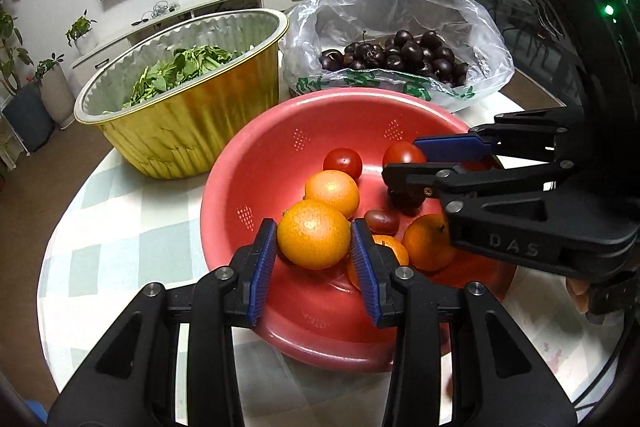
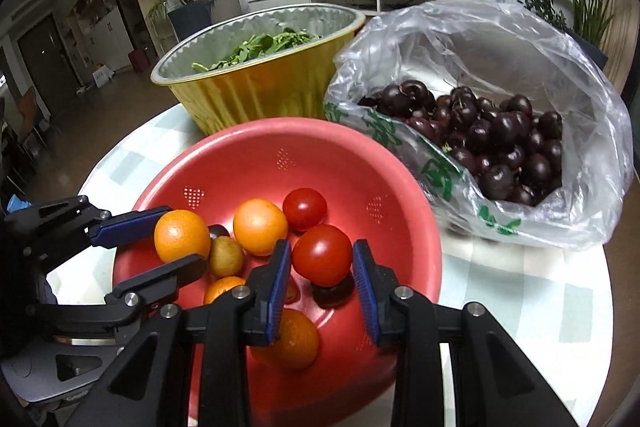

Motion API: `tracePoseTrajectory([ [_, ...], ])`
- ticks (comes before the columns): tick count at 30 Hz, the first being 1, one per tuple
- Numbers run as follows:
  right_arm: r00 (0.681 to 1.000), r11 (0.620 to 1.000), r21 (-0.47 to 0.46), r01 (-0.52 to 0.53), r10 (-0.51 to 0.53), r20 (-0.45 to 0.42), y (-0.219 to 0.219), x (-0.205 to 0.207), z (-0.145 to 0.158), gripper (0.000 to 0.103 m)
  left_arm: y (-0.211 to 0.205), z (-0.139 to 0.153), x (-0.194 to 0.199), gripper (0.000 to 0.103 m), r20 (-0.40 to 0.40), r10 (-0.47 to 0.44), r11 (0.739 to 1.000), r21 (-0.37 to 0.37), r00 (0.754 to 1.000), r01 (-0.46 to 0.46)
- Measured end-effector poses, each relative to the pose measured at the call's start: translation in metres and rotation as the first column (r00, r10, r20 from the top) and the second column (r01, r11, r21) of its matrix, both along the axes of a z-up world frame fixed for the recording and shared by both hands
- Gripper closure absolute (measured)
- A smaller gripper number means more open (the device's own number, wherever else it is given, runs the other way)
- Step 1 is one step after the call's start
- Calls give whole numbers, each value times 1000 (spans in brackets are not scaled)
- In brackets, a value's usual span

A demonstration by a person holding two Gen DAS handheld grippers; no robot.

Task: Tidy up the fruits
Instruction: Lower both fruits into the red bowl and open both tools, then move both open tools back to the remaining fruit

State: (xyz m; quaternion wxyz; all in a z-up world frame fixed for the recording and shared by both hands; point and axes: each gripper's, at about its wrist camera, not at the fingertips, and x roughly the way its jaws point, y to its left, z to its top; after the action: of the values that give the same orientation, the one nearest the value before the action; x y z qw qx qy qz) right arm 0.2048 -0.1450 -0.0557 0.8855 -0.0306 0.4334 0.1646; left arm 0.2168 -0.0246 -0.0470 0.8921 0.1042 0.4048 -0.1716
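Observation:
A red colander bowl (image 1: 276,147) (image 2: 340,155) on the table holds oranges, tomatoes and some small dark fruit. My left gripper (image 1: 314,231) (image 2: 182,237) is shut on an orange (image 1: 314,241) (image 2: 180,233), just above the bowl's near-left side. My right gripper (image 2: 322,251) (image 1: 402,159) is shut on a red tomato (image 2: 322,255) (image 1: 404,151) over the bowl's right side. Loose in the bowl lie another orange (image 1: 332,191) (image 2: 260,227), a second tomato (image 1: 343,162) (image 2: 305,209) and a small oval fruit (image 1: 382,221) (image 2: 227,257). More oranges are partly hidden under the fingers.
A gold foil bowl (image 1: 188,131) (image 2: 256,95) with green leaves stands behind the red bowl on the left. An open clear plastic bag (image 1: 400,11) (image 2: 500,39) of dark cherries (image 1: 400,57) (image 2: 500,143) sits at the back right. The round table has a pale checked cloth (image 1: 120,247).

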Motion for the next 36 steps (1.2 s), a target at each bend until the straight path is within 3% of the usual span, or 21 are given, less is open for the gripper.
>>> tracePoseTrajectory([
  [10, 1000, 999, -44, -25, 25, 9, 13, 1, -1, 68, 1, -4, 0, 66, -4, 21, 1000, 14, 1000, -21],
  [15, 999, 998, -56, -32, 32, 10, 16, -2, 1, 68, 1, -1, -3, 51, 12, 27, 1000, 15, 1000, -27],
  [27, 999, 999, -36, -20, 21, 33, 8, -15, 12, 62, 3, 12, -18, 31, 41, 46, 999, 8, 998, -46],
  [36, 998, 999, 46, 6, -9, 61, -15, -57, 31, 46, 12, 22, -49, 15, 46, 70, 997, -17, 996, -69],
])
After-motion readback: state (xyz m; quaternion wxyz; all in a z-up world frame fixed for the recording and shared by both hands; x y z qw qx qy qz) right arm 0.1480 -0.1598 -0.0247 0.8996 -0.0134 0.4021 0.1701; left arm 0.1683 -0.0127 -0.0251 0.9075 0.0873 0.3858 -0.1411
